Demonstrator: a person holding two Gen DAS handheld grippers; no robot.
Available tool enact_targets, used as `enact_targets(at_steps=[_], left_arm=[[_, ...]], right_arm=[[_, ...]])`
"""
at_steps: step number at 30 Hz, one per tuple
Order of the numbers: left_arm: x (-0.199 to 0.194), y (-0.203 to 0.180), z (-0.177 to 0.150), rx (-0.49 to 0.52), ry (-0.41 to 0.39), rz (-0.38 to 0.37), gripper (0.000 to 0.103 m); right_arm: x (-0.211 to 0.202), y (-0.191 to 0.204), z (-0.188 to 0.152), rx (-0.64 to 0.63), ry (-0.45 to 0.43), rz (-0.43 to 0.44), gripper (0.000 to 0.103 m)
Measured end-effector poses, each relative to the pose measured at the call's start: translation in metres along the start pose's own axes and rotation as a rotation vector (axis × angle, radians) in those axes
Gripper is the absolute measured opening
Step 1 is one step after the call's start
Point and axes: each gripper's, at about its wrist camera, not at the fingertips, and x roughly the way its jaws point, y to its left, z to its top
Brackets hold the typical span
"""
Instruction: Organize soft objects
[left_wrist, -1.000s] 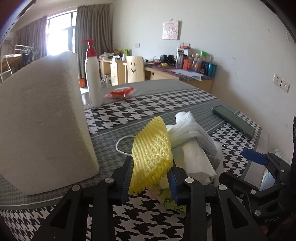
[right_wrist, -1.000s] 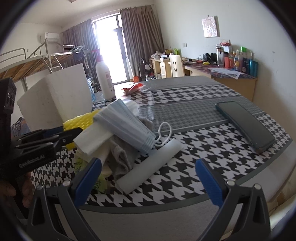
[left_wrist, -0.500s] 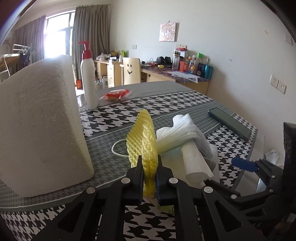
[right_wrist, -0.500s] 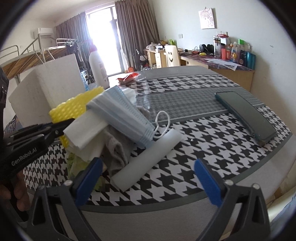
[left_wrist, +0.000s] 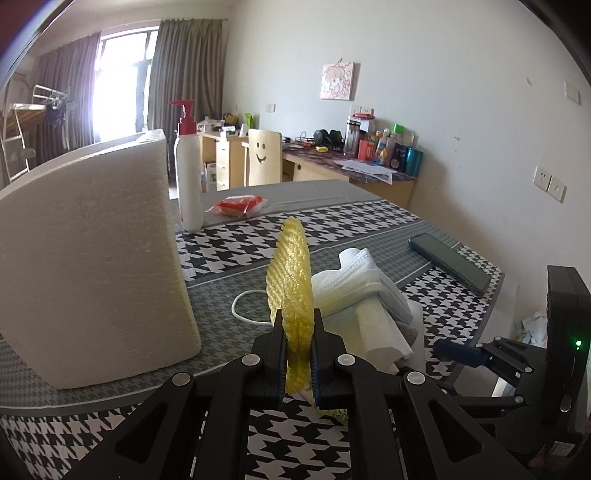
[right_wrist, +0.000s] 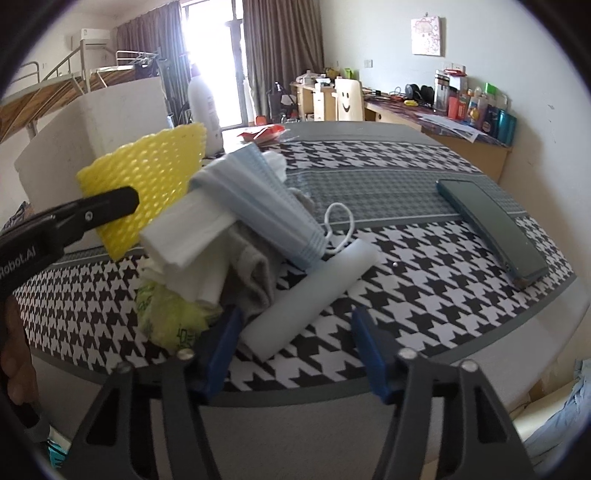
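**Barely begun: one piece gripped, the heap still waiting**

So far you had only the yellow foam net (left_wrist: 291, 280) in hand: your left gripper (left_wrist: 299, 363) was clamped tight on its lower edge, holding it upright at the pile's 9 o'clock side. Your right gripper (right_wrist: 295, 354) had just been closing, its jaws half apart around the end of the white foam tube (right_wrist: 314, 295), pads not yet pressing. The face mask (right_wrist: 255, 199), folded tissue (right_wrist: 184, 236) and grey cloth (right_wrist: 251, 273) lay heaped, unsorted, I judged.
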Motion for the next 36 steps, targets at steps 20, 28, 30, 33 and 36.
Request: enact_targets(at_steps=[20, 28, 30, 33, 36], left_arm=[[-0.025, -0.007, -0.005, 0.015, -0.035, 0.001, 0.011], [-0.034, 0.0, -0.007, 0.007, -0.049, 0.005, 0.011], [-0.035, 0.0, -0.007, 0.009, -0.051, -0.002, 0.011], [-0.037, 0.0, -0.007, 0.014, -0.058, -0.009, 0.011], [-0.041, 0.002, -0.007, 0.012, -0.062, -0.012, 0.011]], right_arm=[[-0.014, -0.019, -0.006, 0.13, 0.026, 0.048, 0.03], [-0.002, -0.006, 0.007, 0.115, 0.035, 0.051, 0.03], [-0.001, -0.003, 0.009, 0.106, 0.039, 0.037, 0.03], [-0.002, -0.005, 0.01, 0.117, 0.041, 0.034, 0.015], [-0.007, -0.008, 0.009, 0.131, 0.039, 0.056, 0.008]])
